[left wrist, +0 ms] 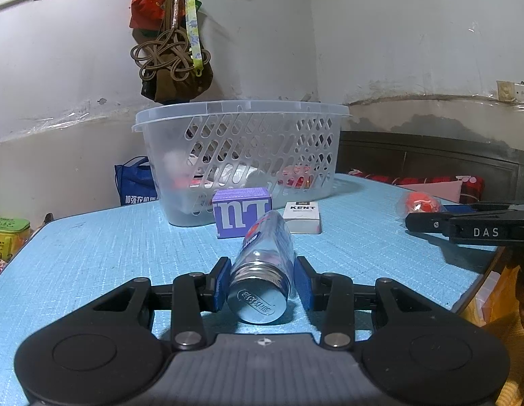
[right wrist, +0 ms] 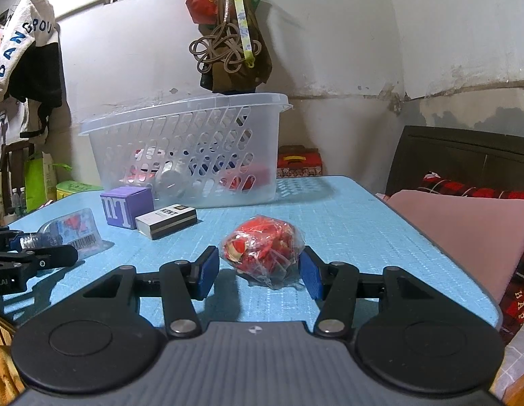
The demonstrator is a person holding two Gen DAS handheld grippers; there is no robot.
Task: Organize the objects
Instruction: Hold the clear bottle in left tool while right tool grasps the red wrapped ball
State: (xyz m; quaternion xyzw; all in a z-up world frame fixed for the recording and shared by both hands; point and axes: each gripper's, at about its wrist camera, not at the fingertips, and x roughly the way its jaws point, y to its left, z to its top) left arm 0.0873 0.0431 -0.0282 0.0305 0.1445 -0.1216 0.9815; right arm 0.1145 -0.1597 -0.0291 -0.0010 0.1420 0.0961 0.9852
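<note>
**Table stock: five loose items, one basket**

One jar point(left wrist: 262, 264), clear with metal lid, lying on its side on blue table point(left wrist: 93, 253); long axis running from lid nearest the camera toward basket point(left wrist: 241, 155). Clamped at the lid end by left gripper point(left wrist: 262, 287). One red bundle in clear wrap point(right wrist: 262, 253), between pads of right gripper point(right wrist: 258, 270); contact on the left pad unclear. One purple box point(left wrist: 241, 216). One white Kent pack point(left wrist: 302, 218). Basket holding mixed items, uncounted.
</note>
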